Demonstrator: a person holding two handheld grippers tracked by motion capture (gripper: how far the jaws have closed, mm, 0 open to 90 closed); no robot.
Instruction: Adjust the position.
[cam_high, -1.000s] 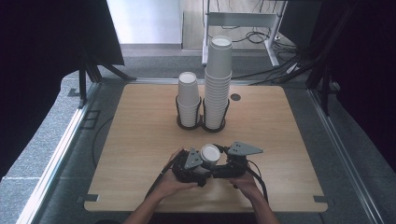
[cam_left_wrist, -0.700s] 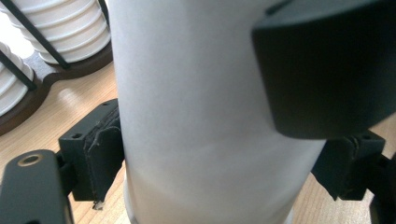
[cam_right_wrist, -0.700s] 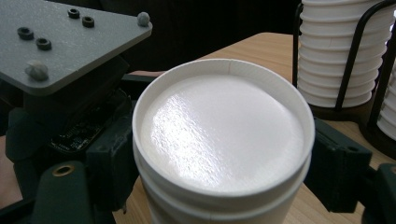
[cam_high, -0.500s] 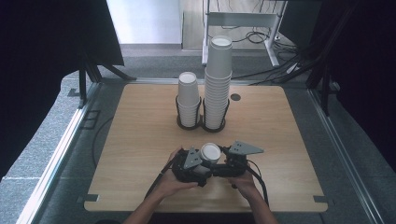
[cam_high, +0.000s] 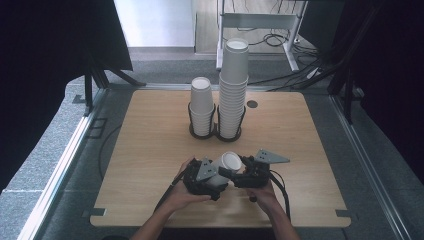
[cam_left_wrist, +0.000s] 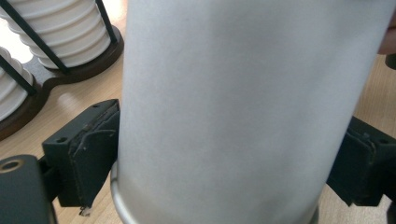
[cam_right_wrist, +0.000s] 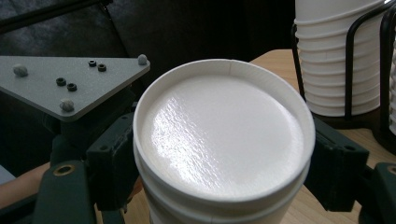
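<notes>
Got a white paper cup (cam_high: 226, 167) pinned between both my grippers near the front edge of the tabletop (cam_high: 150, 130), held up off the wood and tipped on its side. My left gripper (cam_high: 204, 176) has its fingers (cam_left_wrist: 88, 149) pinching the cup's wall, one pad on each side. My right gripper (cam_high: 248, 175) has its fingers (cam_right_wrist: 114, 158) clamped just under the end facing its camera, and from there it looks like at least two cups nested. Further back sit two stacks in a black wire holder (cam_high: 216, 131): a short stack (cam_high: 201, 106) and a tall stack (cam_high: 234, 87) right beside it.
</notes>
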